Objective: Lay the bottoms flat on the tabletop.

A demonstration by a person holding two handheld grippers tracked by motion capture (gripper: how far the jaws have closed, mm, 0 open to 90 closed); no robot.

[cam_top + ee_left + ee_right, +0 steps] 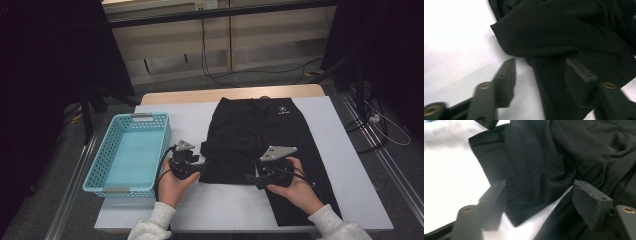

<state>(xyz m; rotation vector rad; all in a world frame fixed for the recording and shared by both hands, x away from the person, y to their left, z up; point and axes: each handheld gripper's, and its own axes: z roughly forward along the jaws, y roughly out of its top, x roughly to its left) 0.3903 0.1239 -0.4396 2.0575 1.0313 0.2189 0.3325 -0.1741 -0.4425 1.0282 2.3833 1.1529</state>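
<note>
Black trousers (265,135) spread on the white worktop (350,165), waistband toward the far edge, one leg folded back on itself over the near left part, the other leg running down toward the near edge on the right. Turquoise basket (95,170) just left of the garment, apart from it.

Left gripper (197,169) held low at the folded leg's left edge, jaws apart; in the left gripper view (540,72) cloth lying between the open jaws, one jaw over bare worktop, the other over fabric, pads not pressing on it. Left hand (172,184) wrapped around the gripper body from below.

Right gripper (252,177) at the near hem of the fold, pointing left, jaws likewise apart; in the right gripper view (539,195) a corner of the folded cloth between the jaws, loose, not pinched. Right hand (295,185) resting over the lower leg of the trousers.
</note>
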